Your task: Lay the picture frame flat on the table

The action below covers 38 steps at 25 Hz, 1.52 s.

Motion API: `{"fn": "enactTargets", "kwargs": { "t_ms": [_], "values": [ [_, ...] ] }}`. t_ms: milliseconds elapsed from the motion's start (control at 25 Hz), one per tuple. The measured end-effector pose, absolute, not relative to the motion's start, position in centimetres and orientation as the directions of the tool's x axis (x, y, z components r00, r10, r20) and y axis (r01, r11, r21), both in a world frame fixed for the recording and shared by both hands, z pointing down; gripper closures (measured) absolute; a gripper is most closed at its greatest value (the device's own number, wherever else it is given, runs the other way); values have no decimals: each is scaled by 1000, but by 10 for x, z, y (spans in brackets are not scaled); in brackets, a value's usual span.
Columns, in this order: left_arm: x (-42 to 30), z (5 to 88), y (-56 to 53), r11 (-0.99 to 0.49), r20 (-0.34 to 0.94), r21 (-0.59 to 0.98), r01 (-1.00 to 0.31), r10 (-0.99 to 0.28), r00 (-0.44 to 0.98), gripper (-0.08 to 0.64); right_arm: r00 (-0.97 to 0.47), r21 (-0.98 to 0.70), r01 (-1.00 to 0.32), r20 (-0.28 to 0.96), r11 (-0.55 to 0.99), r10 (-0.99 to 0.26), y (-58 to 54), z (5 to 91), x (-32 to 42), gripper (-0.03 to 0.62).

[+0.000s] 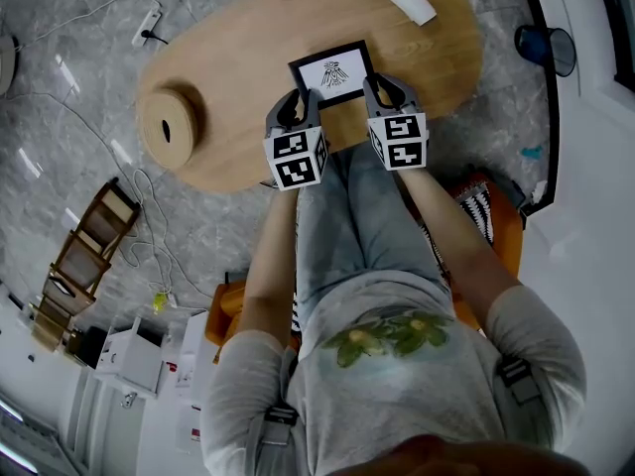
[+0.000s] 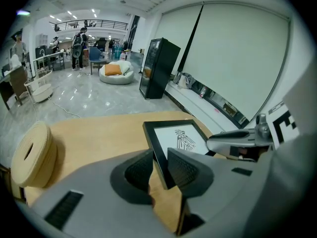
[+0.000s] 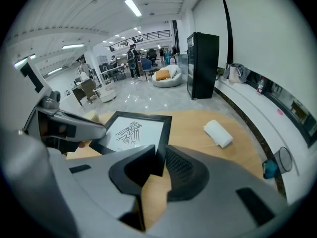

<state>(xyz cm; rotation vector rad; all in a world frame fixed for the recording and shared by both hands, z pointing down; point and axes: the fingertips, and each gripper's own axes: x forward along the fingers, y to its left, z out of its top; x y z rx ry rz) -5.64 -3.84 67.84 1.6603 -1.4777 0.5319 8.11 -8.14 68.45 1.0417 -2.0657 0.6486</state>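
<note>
A: Object under test?

B: Black rectangular picture frame (image 1: 332,72) with a white sheet bearing a dark bird-like drawing, face up. It sits on the oval wooden table (image 1: 248,58), directly ahead of both tools.

A: Tool state?

B: The left gripper (image 2: 161,165) pinches the frame's near-left border, with the black edge between its ribbed pads. The right gripper (image 3: 161,162) pinches the near-right corner the same way.

A: Containers?

B: A round wooden drum (image 1: 171,127) with a dark slot stands well off to the left gripper's outer side; contents cannot be told. A white folded cloth (image 1: 411,1) lies loose beyond and outboard of the right gripper.

A: Orientation?

B: The long axis runs from one gripper across to the other. The bird's head points away from the jaws. Whether the near edge rests on the tabletop, I cannot tell.
</note>
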Motion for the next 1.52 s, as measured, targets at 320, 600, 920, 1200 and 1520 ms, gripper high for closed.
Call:
{"fn": "enactTargets", "kwargs": {
  "t_ms": [320,600,920,1200,1520],
  "values": [
    [-54,706,-40,86,786,322,-943,-580,215,456,-405,-115,-818,811,564,-422,-89,709,81,520],
    [-50,733,-47,91,789,334,-938,-572,225,456,-389,-105,-811,832,576,-396,-97,739,85,520],
    [-52,759,-46,101,812,327,-940,-539,224,456,-381,-121,-814,850,567,-365,-96,764,83,520],
    [-50,780,-49,81,827,310,-947,-514,227,456,-357,-120,-824,869,553,-343,-94,787,86,518],
    [-48,800,-46,73,847,301,-951,-478,231,454,-344,-121,-824,883,554,-319,-90,806,89,518]
  ]
}}
